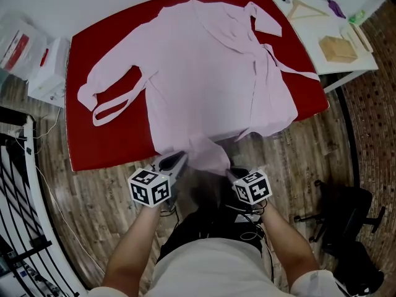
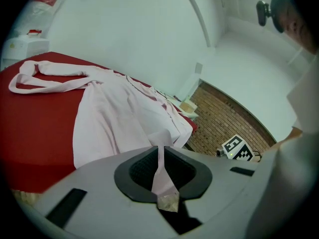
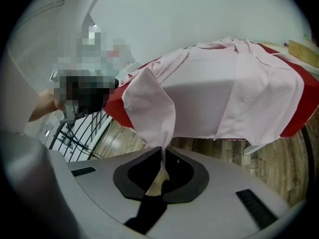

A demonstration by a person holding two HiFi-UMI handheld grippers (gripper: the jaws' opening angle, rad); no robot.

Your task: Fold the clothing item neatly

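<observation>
Left of the red-topped rectangular table (image 1: 111, 36) sit white cardboard cartons (image 1: 49, 67), clear of the work. On the table lies the pale pink long-sleeved cloth garment (image 1: 210, 73). It is spread flat, with its collar toward the table's far edge and its hem spilling over the near edge. Its left sleeve (image 1: 108, 73) reaches out toward the table's left side, with a loose pink tie strap (image 1: 117, 107) looped just below it.

At the table's near edge, the left gripper (image 1: 179, 159) has its jaws closed on a thin pinch of the hem. In the left gripper view the pink fabric runs straight into the left gripper's (image 2: 162, 176) shut pads. Just to its right, the right gripper (image 1: 232, 173) is likewise clamped on the hem, and the right gripper view shows a fold of cloth drawn down between the right gripper's (image 3: 160, 176) pads. The two pinches sit close together near the hem's middle.

Right of the table stands a white side table (image 1: 352, 73) with a wooden clothes hanger (image 1: 307, 8) on it.

The fold itself looks barely begun: the hem is gripped, but both sleeves lie unfolded. The next move probably calls for both grippers to lift together, keep the hem taut and level, and carry it over the table toward the collar without dragging the straps.
</observation>
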